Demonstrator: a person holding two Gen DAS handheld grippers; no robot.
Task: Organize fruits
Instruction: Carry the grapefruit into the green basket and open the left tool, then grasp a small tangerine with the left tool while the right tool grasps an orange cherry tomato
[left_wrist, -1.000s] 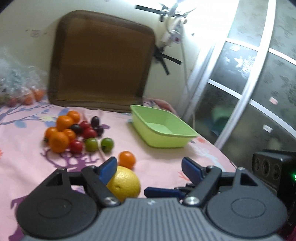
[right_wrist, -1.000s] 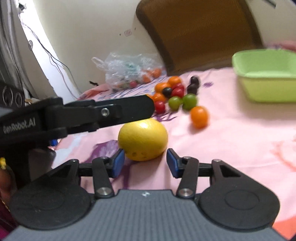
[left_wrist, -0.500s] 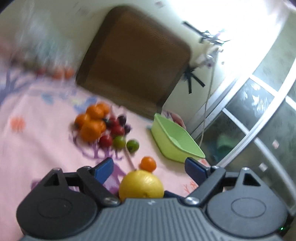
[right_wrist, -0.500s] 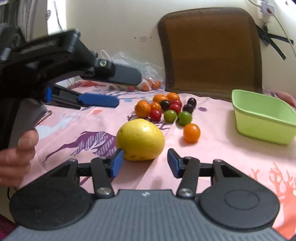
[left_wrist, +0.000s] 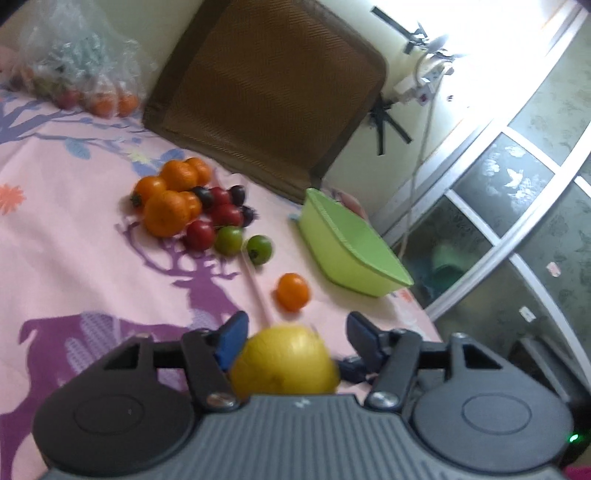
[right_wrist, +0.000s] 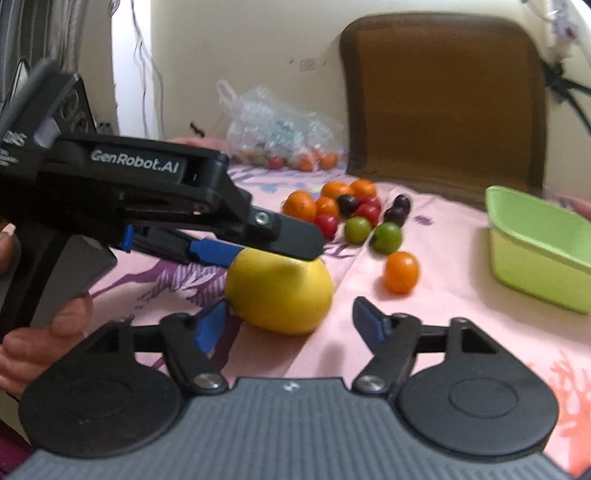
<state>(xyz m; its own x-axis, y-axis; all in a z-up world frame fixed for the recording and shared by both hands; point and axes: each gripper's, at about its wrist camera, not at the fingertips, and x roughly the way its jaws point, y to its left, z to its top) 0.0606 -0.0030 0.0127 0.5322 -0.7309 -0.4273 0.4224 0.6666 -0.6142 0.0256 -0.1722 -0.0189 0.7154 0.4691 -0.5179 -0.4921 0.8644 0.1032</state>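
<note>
A large yellow lemon (left_wrist: 284, 363) (right_wrist: 279, 293) lies on the pink cloth. My left gripper (left_wrist: 295, 330) is open, its fingers spread on either side of the lemon from above; it also shows in the right wrist view (right_wrist: 266, 236), resting over the lemon's top. My right gripper (right_wrist: 291, 325) is open, just in front of the lemon, its left pad close to the lemon's side. A pile of oranges and small red, dark and green fruits (left_wrist: 192, 206) (right_wrist: 347, 210) lies beyond. One small orange (left_wrist: 292, 291) (right_wrist: 402, 271) lies alone. A green tray (left_wrist: 347, 240) (right_wrist: 535, 247) is empty.
A brown cushion (left_wrist: 266, 88) leans on the back wall. A clear plastic bag of fruit (left_wrist: 81, 74) (right_wrist: 280, 133) lies at the back left. A glass door (left_wrist: 517, 206) and a cable are at the right. The pink cloth's edge falls off beside the tray.
My left gripper has swung over the lemon and tilted down, its fingers now straddling it. My right gripper has opened wider and stays in front of the lemon.
</note>
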